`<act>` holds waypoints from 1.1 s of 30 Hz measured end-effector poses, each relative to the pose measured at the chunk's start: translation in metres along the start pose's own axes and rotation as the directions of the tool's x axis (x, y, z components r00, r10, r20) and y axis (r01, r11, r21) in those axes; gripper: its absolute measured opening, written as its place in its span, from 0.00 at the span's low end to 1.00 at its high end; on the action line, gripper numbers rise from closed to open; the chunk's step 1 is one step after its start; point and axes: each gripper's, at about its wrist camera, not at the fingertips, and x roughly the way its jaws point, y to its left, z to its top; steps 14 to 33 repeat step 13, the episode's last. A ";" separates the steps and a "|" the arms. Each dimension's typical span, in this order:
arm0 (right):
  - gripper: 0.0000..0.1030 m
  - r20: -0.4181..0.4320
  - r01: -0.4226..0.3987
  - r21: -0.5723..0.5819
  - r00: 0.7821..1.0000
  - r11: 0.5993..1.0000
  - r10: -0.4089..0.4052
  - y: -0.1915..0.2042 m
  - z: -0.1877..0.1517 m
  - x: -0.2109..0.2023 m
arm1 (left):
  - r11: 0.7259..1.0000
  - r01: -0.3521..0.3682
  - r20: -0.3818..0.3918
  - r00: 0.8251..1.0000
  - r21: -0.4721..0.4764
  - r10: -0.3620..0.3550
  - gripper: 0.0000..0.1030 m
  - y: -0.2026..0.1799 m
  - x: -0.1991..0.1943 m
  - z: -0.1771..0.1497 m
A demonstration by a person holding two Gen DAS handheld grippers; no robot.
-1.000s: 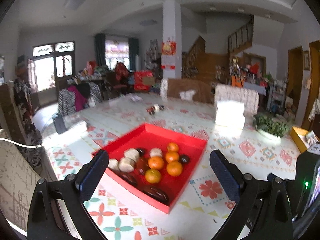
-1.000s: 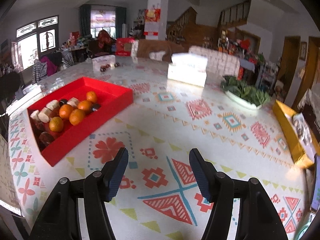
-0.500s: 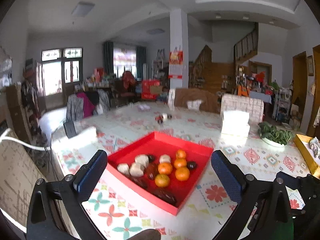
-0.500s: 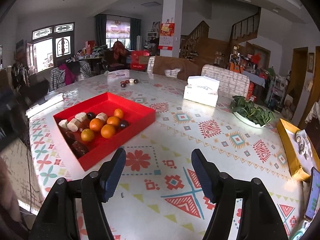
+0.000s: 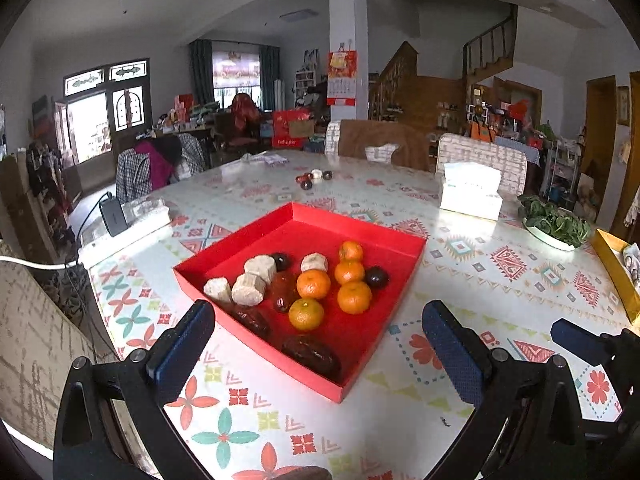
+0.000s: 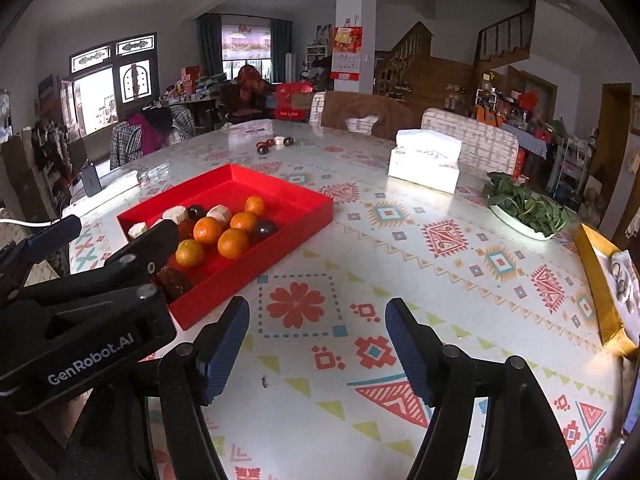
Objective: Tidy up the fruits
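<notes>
A red tray (image 5: 400,240) on the patterned table holds several oranges (image 5: 314,284), pale cut chunks (image 5: 248,288), dark oblong dates (image 5: 312,354) and small dark round fruits (image 5: 376,278). My left gripper (image 5: 316,340) stands open just short of the tray's near corner, nothing between its fingers. It also shows in the right wrist view, where the left gripper (image 6: 104,236) hangs beside the tray (image 6: 304,216). My right gripper (image 6: 316,320) hovers over bare tablecloth right of the tray, its jaws opening and empty. A few loose small fruits (image 5: 314,178) lie far back.
A white tissue box (image 5: 470,190) and a plate of greens (image 5: 556,224) stand at the back right. A yellow box (image 5: 616,268) lies along the right edge. A power strip with a charger (image 5: 120,224) sits at the left edge. Chairs line the far side.
My left gripper has sunk and come closer to the tray, and now shows at the left of the right wrist view. The right gripper's jaws stand wider apart.
</notes>
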 end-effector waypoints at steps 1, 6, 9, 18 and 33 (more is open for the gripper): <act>0.73 -0.003 0.000 -0.004 1.000 1.000 0.000 0.001 0.000 0.002 | 1.000 0.000 -0.006 1.000 -0.002 0.000 1.00 0.001 0.002 0.000; 0.73 -0.013 -0.002 -0.017 1.000 1.000 0.002 0.006 0.003 0.007 | 1.000 -0.006 -0.027 1.000 -0.009 0.005 1.00 0.006 0.011 0.002; 0.73 -0.014 -0.005 -0.029 1.000 1.000 0.004 0.010 0.006 0.010 | 1.000 -0.011 -0.028 1.000 -0.017 0.010 1.00 0.009 0.012 0.005; 0.73 -0.007 -0.010 -0.042 1.000 0.999 0.010 0.016 0.010 0.010 | 1.000 -0.001 -0.034 0.999 -0.028 0.000 1.00 0.010 0.010 0.010; 0.73 -0.007 -0.010 -0.042 1.000 0.999 0.010 0.016 0.010 0.010 | 1.000 -0.001 -0.034 0.999 -0.028 0.000 1.00 0.010 0.010 0.010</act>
